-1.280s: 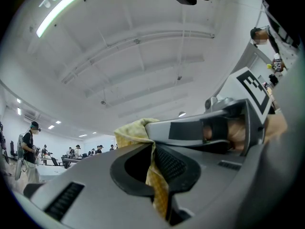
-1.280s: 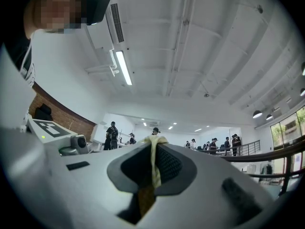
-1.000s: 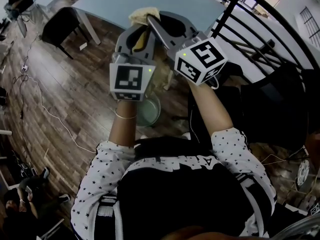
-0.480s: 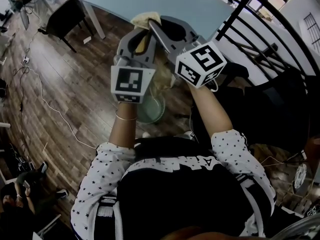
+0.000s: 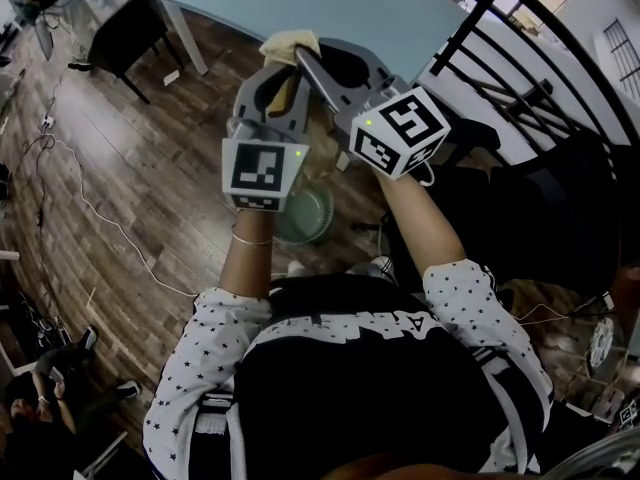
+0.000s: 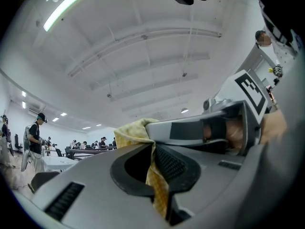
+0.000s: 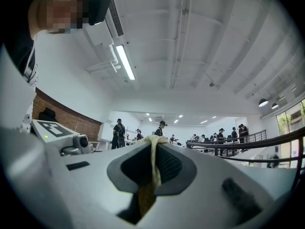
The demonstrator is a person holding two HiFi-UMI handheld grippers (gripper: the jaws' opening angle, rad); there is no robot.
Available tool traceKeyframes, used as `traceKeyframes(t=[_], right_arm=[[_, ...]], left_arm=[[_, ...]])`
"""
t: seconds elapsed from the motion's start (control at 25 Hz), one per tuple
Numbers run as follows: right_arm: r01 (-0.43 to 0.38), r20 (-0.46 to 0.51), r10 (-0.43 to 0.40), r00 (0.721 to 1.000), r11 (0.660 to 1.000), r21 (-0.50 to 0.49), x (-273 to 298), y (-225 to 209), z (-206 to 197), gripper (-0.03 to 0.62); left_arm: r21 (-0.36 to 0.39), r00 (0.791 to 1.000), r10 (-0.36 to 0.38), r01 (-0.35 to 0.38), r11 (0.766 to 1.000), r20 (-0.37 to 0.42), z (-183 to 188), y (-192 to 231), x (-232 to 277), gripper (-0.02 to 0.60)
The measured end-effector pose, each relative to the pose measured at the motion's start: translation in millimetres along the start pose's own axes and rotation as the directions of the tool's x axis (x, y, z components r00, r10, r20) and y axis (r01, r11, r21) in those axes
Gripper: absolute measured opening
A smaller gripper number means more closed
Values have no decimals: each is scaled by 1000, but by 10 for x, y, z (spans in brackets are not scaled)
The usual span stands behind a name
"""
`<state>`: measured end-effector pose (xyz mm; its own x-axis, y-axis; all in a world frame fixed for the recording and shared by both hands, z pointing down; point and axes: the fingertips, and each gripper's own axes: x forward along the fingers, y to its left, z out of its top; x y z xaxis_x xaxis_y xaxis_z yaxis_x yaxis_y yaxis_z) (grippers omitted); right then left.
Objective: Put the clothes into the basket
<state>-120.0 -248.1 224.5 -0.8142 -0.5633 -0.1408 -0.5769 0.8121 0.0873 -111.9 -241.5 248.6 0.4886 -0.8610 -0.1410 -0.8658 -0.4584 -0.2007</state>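
A yellow cloth [image 5: 290, 44] is pinched by both grippers, held side by side at chest height. My left gripper [image 5: 279, 60] is shut on the cloth [image 6: 131, 131], which hangs down between its jaws. My right gripper [image 5: 306, 56] is shut on the same cloth [image 7: 153, 162], a thin fold of it running through the jaws. In the left gripper view my left gripper [image 6: 153, 146] sits close beside the right gripper [image 6: 209, 128]. A pale green round basket [image 5: 320, 211] stands on the floor right below the grippers, partly hidden by the left marker cube.
A light blue table [image 5: 330, 3] stands just beyond the grippers, with a black chair [image 5: 130, 33] at its left. A black railing [image 5: 500, 58] runs along the right. Cables [image 5: 90, 208] lie on the wood floor at left. Several people stand far off in the room.
Both grippers have moved together with the cloth, a little lower and nearer the table. Their grip on the cloth is the same.
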Motion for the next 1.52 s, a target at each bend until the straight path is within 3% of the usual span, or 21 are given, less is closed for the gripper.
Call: traceKeyframes(t=[0.8, 1.52], right_arm=[[1, -75, 3, 997, 999, 47, 128, 305, -518, 38], [-11, -124, 24, 992, 994, 106, 87, 492, -910, 38]], left_arm=[[-67, 998, -44, 41, 997, -50, -497, 106, -323, 32], [-74, 993, -61, 54, 996, -99, -854, 52, -543, 32]])
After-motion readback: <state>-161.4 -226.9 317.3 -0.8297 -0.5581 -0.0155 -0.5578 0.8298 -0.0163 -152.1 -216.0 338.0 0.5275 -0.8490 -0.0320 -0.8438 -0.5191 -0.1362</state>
